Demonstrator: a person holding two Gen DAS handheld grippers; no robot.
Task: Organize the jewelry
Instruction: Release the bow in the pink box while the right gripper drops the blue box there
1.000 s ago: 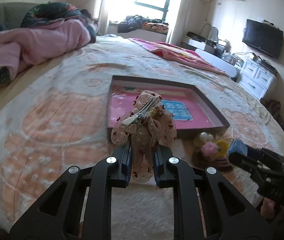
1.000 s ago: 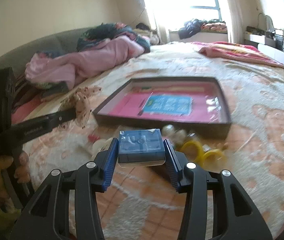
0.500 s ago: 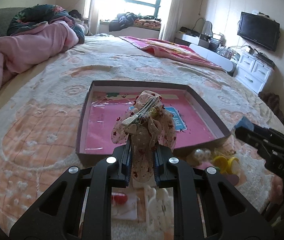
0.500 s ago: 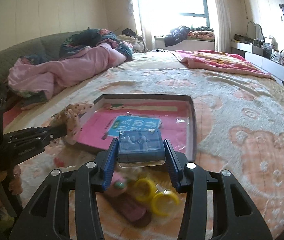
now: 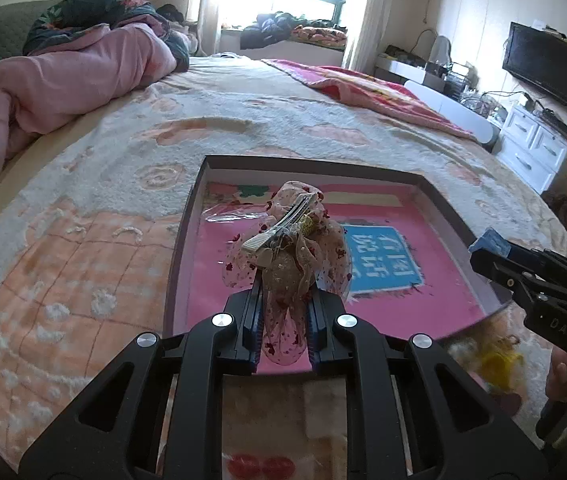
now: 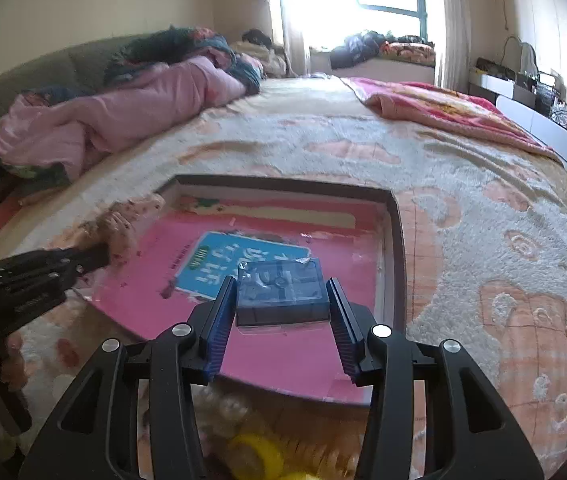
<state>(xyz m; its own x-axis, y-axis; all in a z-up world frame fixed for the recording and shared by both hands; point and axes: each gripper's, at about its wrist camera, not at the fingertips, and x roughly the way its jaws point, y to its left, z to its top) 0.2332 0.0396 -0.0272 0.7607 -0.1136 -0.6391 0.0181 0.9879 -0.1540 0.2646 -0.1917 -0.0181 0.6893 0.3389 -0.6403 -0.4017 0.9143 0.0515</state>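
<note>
Placement step for both hands, we reckon: our left gripper (image 5: 283, 300) pinches a frilly bow hair clip (image 5: 289, 246) over the pink tray (image 5: 187, 216) on the bed, while our right gripper (image 6: 281, 310) is spread around a small blue box (image 6: 281, 294) above the tray floor. Next we'd lower the clip and let go.

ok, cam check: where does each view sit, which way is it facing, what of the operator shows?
Left wrist: on the left gripper, looking along its fingers over the pink tray toward the window; it is shut on the hair bow clip; right gripper and a hand show at right.
Right wrist: on the right gripper, same heading, open around the blue box; left gripper at left.
Shared: tray, bow, blue box, bed blanket.
</note>
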